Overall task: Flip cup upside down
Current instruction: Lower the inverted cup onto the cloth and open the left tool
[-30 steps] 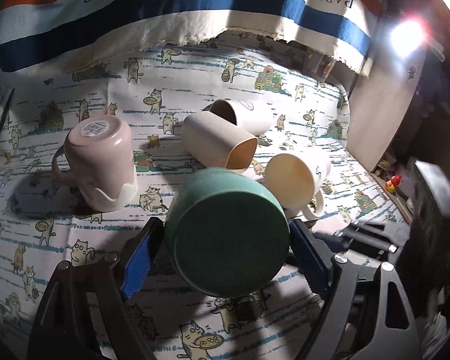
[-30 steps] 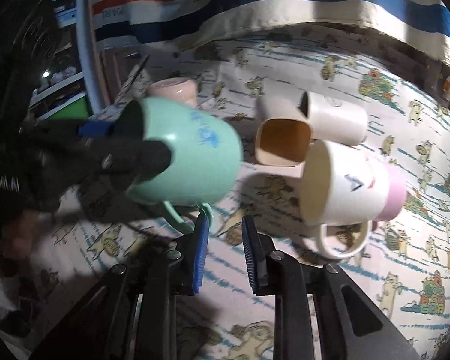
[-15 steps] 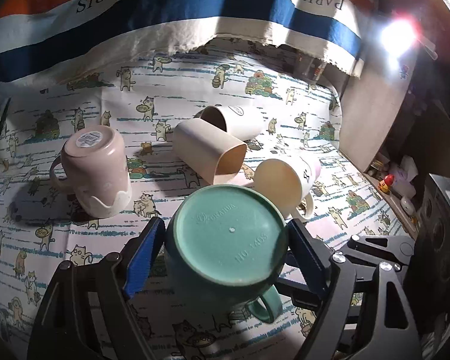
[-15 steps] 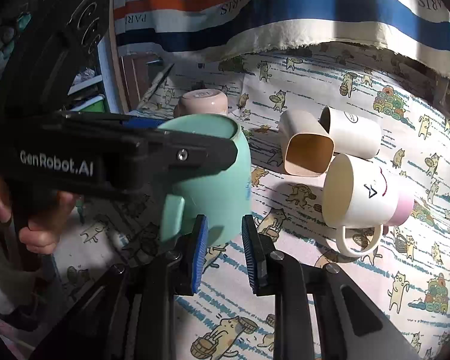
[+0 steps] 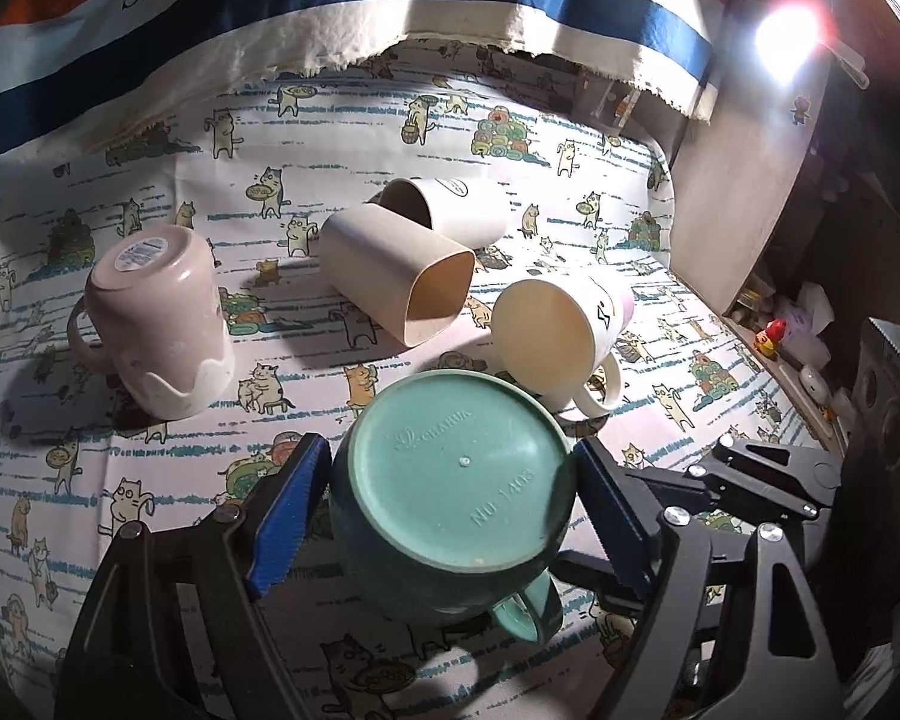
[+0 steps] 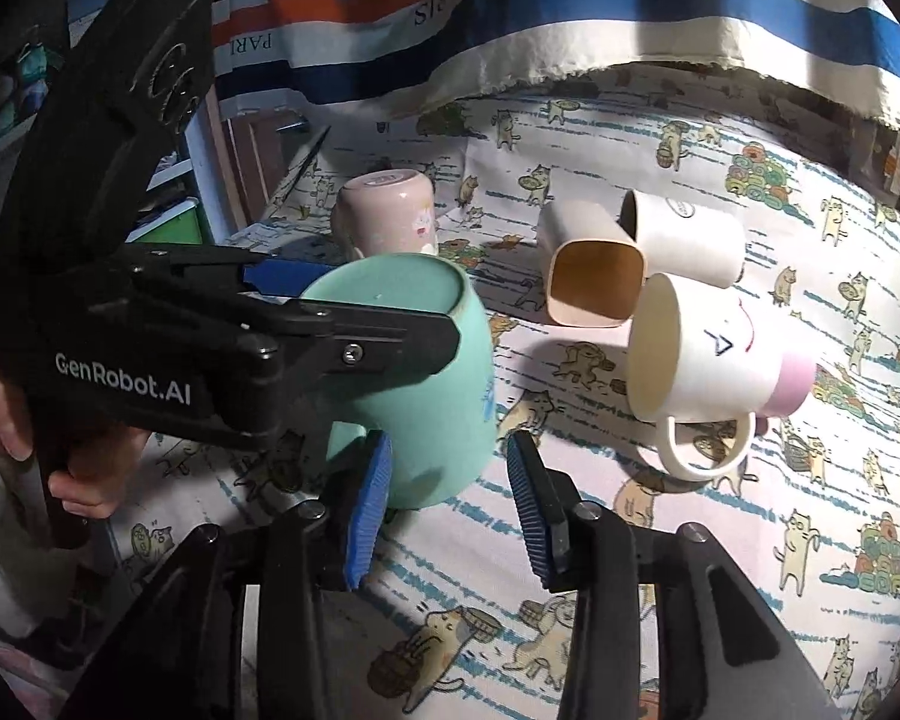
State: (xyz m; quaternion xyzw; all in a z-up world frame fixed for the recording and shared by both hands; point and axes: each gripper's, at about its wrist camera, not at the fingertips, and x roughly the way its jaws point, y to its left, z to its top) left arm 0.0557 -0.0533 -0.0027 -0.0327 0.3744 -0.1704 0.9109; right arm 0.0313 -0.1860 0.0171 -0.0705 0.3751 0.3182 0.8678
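A teal mug (image 5: 456,480) stands upside down on the cat-print cloth, base up, handle toward me. My left gripper (image 5: 453,501) is shut on the teal mug, blue pads on both sides. In the right wrist view the teal mug (image 6: 426,384) stands rim down with the left gripper (image 6: 306,324) clamped across it. My right gripper (image 6: 447,501) is open and empty, just in front of the mug's lower edge. A white and pink mug (image 5: 561,339) lies on its side to the right.
A pink mug (image 5: 162,318) stands upside down at the left. A beige square cup (image 5: 399,276) and a white cup (image 5: 444,210) lie on their sides in the middle. A striped cloth (image 5: 330,18) hangs at the back. A wooden board (image 5: 744,180) stands right.
The teal mug has been turned from tilted in the air to base up and lowered onto the cloth. The right gripper's jaws have opened wider.
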